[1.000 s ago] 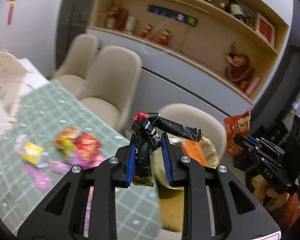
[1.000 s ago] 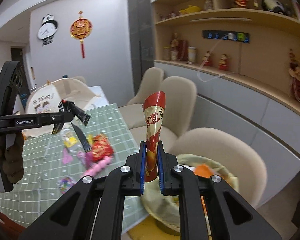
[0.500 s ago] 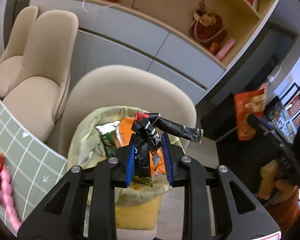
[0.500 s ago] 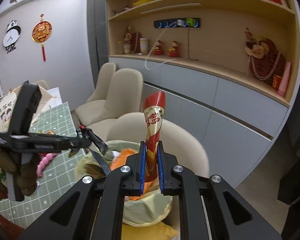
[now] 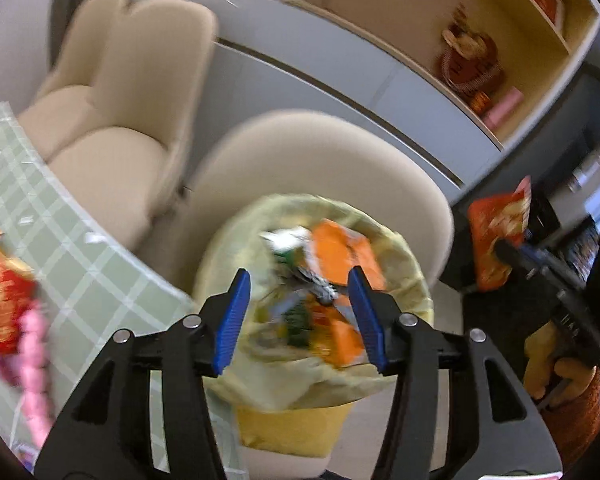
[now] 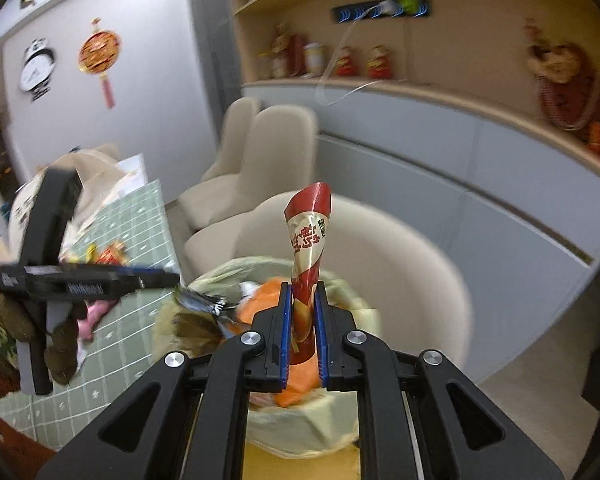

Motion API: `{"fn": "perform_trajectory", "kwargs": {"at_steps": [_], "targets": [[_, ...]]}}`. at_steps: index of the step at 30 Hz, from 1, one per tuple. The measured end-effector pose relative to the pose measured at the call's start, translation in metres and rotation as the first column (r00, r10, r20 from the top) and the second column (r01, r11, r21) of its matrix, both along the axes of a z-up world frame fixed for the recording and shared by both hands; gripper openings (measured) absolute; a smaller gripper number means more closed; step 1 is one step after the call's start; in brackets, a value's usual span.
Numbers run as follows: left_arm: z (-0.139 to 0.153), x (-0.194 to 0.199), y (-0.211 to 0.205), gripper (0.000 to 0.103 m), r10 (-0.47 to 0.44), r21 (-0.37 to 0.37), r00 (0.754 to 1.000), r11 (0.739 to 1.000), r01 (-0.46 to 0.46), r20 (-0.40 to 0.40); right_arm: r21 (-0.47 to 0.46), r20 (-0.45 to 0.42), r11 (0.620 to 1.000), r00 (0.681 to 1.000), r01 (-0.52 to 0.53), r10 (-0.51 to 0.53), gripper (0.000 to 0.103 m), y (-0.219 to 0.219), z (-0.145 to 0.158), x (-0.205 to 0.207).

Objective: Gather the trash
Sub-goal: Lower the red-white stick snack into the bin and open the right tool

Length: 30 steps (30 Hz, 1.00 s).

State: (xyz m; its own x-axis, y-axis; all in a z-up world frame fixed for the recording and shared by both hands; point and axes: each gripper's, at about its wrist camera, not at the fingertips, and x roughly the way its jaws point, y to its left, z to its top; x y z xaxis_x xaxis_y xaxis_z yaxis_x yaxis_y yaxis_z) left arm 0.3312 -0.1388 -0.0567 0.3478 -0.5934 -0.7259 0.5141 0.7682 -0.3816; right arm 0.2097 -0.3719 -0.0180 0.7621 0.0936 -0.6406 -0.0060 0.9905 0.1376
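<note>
Trash bin (image 5: 296, 432): yellow, lined with a pale bag (image 5: 396, 248), seen in front of a beige chair (image 5: 320, 152); orange and green wrappers are piled inside.
Dark wrapper (image 6: 204, 302): blurred, seen over the bin's rim just beyond the left tips.
Left gripper (image 5: 298, 304): held above the bin; its jaws have just been opening, with nothing pressed between them.
Right gripper (image 6: 303, 336): jaws are clamped narrowly on an upright red wrapper (image 6: 308, 240) beside the bin.
Desk (image 5: 60, 248): green-checked; red and pink wrappers are left there.
</note>
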Motion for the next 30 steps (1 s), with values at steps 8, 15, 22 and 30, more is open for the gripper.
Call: {"fn": "perform_trajectory", "kwargs": {"at_steps": [8,15,22,30], "targets": [[0.021,-0.012,0.085,0.048,0.226,0.020,0.974,0.974,-0.227,0.028,0.189,-0.128,0.964,0.969,-0.186,0.212,0.012,0.054,-0.051,0.062],[0.020,-0.038,0.152,0.048,0.347,0.088,0.938,0.934,-0.348,0.027,0.234,-0.316,0.967,0.932,-0.103,0.176,0.012,0.060,-0.105,0.096],[0.016,-0.057,0.207,0.048,0.431,0.113,0.903,0.897,-0.428,0.000,0.139,-0.382,0.986,0.914,-0.090,0.137,0.012,0.063,-0.128,0.087],[0.018,-0.074,0.254,0.048,0.457,0.098,0.889,0.885,-0.455,-0.004,0.018,-0.311,0.998,0.949,-0.059,0.062,0.041,0.091,-0.108,0.068]]}}
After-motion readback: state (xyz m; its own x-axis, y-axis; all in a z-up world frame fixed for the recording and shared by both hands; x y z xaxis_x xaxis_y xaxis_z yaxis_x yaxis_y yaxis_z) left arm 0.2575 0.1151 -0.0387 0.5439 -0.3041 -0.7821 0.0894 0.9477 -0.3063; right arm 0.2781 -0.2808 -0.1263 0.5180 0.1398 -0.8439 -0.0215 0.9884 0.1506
